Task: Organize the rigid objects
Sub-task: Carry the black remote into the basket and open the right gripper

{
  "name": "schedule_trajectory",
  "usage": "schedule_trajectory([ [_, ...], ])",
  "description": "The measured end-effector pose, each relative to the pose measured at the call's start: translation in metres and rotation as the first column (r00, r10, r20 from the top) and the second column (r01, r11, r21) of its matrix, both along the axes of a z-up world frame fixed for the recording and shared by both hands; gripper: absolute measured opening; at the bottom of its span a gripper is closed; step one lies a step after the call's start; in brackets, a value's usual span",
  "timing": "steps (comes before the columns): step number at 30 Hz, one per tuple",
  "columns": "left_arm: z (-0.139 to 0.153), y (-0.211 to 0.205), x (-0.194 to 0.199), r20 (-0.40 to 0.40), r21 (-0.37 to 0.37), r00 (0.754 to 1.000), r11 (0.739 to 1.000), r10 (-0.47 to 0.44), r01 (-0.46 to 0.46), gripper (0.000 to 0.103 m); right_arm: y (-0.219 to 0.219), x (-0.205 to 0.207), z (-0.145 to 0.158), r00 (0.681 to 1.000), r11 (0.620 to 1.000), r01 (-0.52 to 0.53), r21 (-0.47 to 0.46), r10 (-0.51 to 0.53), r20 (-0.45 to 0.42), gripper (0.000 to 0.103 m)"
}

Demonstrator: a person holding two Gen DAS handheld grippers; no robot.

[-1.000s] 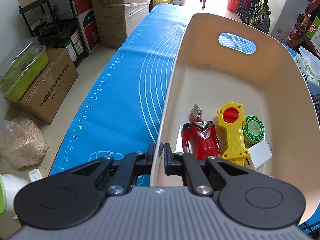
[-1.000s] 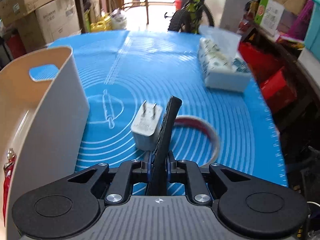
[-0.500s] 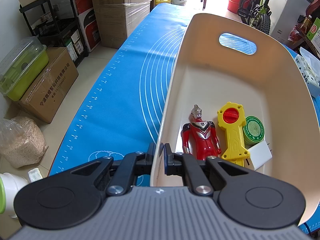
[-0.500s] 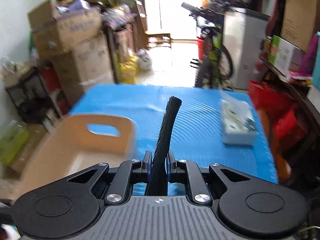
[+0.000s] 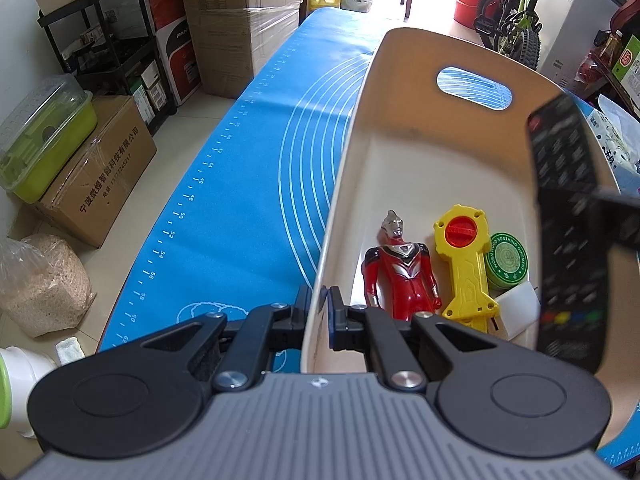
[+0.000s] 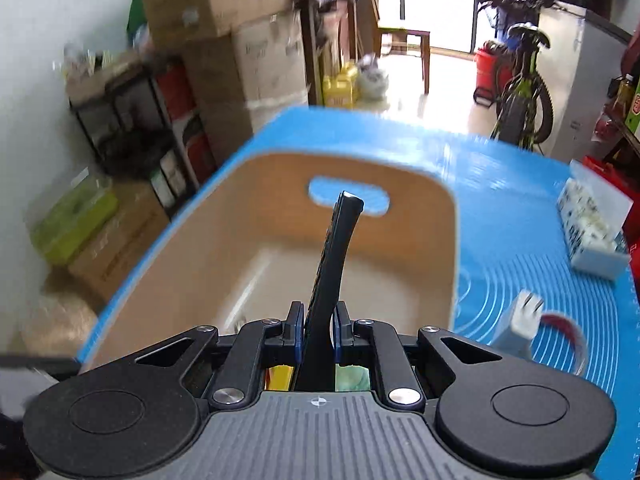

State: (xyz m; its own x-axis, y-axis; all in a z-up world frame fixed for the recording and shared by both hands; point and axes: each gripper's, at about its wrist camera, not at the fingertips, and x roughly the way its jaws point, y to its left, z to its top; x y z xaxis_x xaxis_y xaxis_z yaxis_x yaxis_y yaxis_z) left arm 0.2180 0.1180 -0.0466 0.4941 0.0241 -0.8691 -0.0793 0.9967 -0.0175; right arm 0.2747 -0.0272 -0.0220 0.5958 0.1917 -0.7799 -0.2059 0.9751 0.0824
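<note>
A cream bin (image 5: 352, 128) (image 6: 256, 248) stands on the blue mat (image 5: 248, 184). My left gripper (image 5: 319, 312) is shut on the bin's near left wall. Inside lie a red toy figure (image 5: 400, 272), a yellow toy key (image 5: 464, 264), a green round tin (image 5: 507, 262) and a white block (image 5: 518, 314). My right gripper (image 6: 318, 330) is shut on a black remote control (image 6: 332, 264) (image 5: 568, 232), held edge-up over the bin's inside. A white plug adapter (image 6: 518, 322) and a tape ring (image 6: 568, 336) lie on the mat right of the bin.
A tissue pack (image 6: 592, 236) sits at the mat's far right. Cardboard boxes (image 5: 240, 20), a black shelf (image 5: 116, 52) and a green lidded box (image 5: 40, 140) stand on the floor to the left. A bicycle (image 5: 516, 20) is beyond the table.
My right gripper has swung left with the remote, from above the plug adapter to over the bin. The remote now shows in the left wrist view. The left gripper kept still.
</note>
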Motion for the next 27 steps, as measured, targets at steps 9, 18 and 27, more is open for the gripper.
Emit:
schedule_trajectory([
  [9, 0.0, -0.001, 0.0, -0.004, -0.001, 1.0, 1.0, 0.005, -0.005, 0.01, 0.006, 0.002, -0.03, 0.997, 0.999, -0.009, -0.054, 0.005, -0.082, 0.026],
  [18, 0.001, 0.0, 0.0, -0.003, -0.008, 1.0, 1.0, 0.01, -0.01, 0.01, -0.023, -0.01, 0.02, 0.994, 1.0, 0.007, 0.008, -0.008, 0.114, 0.047],
  [27, 0.001, 0.002, 0.0, -0.004, -0.015, 1.0, 1.0, 0.009, -0.009, 0.01, -0.116, 0.001, 0.042, 0.96, 0.977, 0.21, 0.03, -0.212, 0.181, 0.065],
])
